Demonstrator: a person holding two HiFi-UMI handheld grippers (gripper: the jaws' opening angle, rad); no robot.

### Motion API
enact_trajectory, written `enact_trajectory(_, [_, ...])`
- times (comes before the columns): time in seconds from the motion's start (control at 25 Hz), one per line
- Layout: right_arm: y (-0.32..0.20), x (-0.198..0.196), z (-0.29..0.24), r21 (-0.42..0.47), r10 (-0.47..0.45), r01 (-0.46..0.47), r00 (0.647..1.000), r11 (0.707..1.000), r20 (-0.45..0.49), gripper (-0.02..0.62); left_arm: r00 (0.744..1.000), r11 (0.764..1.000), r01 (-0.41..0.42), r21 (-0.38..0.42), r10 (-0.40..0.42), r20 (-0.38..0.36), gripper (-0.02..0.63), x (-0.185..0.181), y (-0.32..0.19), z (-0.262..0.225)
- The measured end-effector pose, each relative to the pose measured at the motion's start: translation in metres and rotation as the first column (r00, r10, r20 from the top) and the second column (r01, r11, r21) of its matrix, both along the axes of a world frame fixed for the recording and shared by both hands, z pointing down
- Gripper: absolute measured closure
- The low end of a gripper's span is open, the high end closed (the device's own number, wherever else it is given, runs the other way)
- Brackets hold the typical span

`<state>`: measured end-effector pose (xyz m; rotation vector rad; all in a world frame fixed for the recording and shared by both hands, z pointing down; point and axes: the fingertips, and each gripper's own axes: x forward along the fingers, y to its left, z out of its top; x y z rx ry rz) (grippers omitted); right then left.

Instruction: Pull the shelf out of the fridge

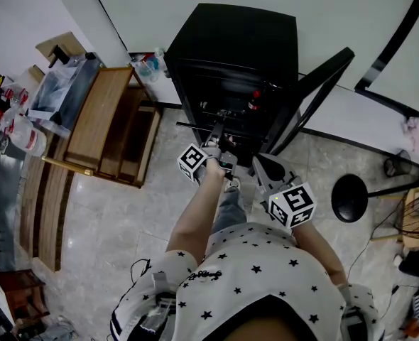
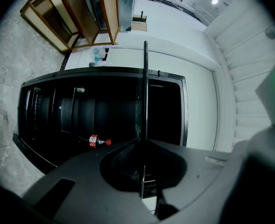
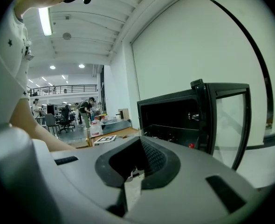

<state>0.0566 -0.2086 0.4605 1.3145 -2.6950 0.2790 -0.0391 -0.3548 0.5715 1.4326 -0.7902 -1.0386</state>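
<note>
Left tool (image 2: 143,141) clamps shelf (image 2: 145,87) edge, clear only in its view, right tool (image 3: 140,138) closed, empty

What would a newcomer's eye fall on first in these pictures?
The black fridge at the top centre of the head view stands out first, its door swung open to the right. Next comes the left gripper, stretched into the fridge opening with its jaws closed on the thin edge of the shelf. A small red-capped bottle shows inside the dark interior.
</note>
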Motion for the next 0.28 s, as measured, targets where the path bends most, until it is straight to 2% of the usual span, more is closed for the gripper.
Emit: enact_trajectory(0.28, [-0.0016, 0.0017, 0.0004, 0.004, 0.007, -0.007, 1.0, 1.0, 0.003, 0.603, 1.0, 1.0, -0.004, 0.002, 0.004, 0.002, 0.581, 0.0009, -0.0005, 0.0015])
